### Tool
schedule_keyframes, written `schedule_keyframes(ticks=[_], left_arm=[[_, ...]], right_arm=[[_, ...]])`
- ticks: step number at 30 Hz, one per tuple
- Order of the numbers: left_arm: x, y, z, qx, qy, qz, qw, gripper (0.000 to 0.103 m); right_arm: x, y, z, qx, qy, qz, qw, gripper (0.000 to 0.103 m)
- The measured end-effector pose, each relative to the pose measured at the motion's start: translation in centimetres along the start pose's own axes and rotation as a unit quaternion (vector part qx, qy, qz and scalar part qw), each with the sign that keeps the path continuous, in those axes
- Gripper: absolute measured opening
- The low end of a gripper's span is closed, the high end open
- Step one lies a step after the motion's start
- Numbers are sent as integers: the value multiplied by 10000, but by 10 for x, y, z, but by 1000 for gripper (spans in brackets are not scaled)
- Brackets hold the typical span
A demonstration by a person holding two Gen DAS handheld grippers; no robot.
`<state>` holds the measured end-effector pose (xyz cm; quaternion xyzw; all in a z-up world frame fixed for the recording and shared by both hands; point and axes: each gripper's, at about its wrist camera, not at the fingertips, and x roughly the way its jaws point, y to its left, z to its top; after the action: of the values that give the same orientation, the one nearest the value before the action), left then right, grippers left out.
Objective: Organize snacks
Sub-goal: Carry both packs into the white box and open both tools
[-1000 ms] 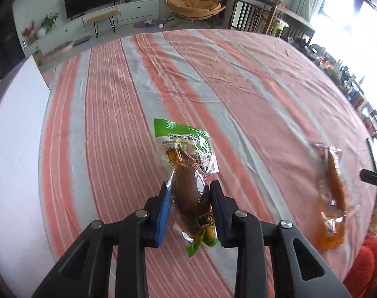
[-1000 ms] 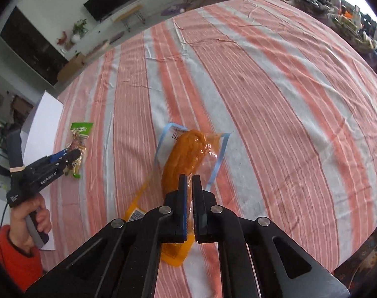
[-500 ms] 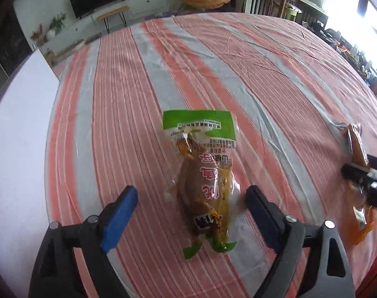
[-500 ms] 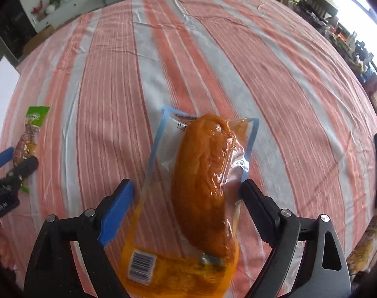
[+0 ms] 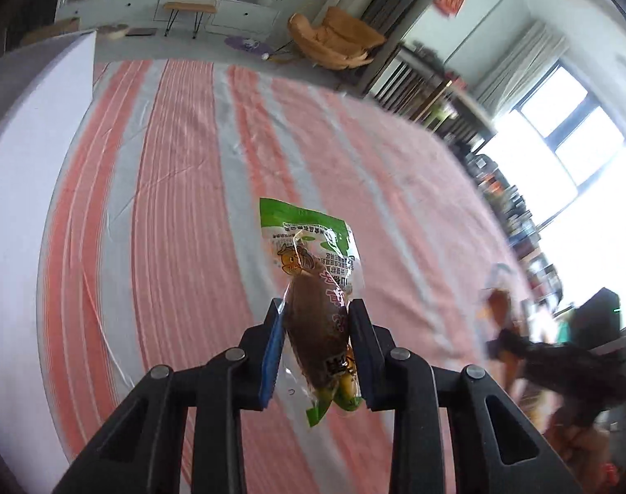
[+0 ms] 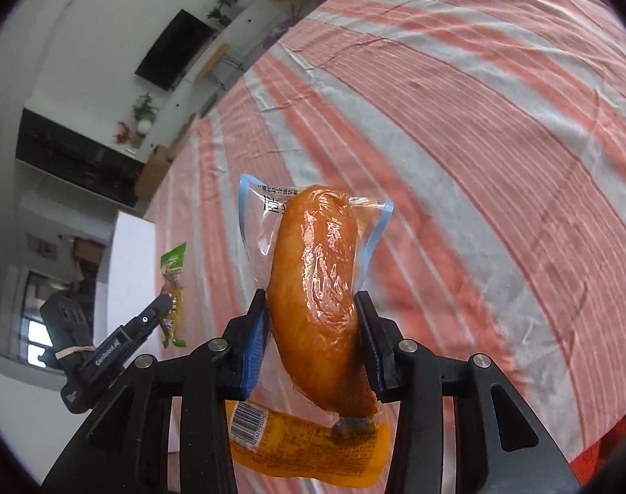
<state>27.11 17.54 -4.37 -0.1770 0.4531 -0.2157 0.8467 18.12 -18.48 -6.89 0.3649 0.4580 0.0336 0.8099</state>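
Left wrist view: the left gripper [image 5: 315, 350] is clamped on the green-topped pack [image 5: 313, 288], its fingers [image 5: 272, 354] having just closed, and the brown snack is pinched between both pads. The pack is held clear above the striped cloth of the table [image 5: 169, 206]. A white board [image 5: 20, 206] is seen along the table's left edge. Toward the right edge the right gripper [image 5: 506, 341] is caught in blur, with something orange at its tip.

Right wrist view: the right gripper [image 6: 311, 346] has just been closed on the orange pack [image 6: 313, 288]; its fingers [image 6: 253, 350] are pressed against both sides of the glossy snack, and the barcode end hangs below them. The pack is carried above the table [image 6: 477, 164]. Near the left edge, the green-topped pack [image 6: 173, 288] is seen in the left gripper [image 6: 162, 302].
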Motion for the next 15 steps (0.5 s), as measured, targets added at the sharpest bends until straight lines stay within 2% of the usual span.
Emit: schedule_keyframes(ticks=[3,6,8,10,14,15], left_arm=[[-56,-2,9,-39,-397,-319,9987,30],[-118,10,16,143,-849,-29,9963,30],[-152,30,18,184,-1044,401,9936,30],[-180,56,16,180,-1187,1087,9868,30],[-208,115,-1,18,-1111,2363,9653,30],[-210,125,-8,-11,-1046,2619,9594,36]], right_arm=[[-6,45,-2,-221,78,527,9983,42],[-8,121,-1,-731,186,1153,9905,43],[-7,177,-12,-1127,312,1502,9817,43],[3,232,-23,-1524,509,1799,9705,44],[40,333,-60,-2413,860,2008,9455,48],[52,352,-70,-2593,921,2023,9399,51]])
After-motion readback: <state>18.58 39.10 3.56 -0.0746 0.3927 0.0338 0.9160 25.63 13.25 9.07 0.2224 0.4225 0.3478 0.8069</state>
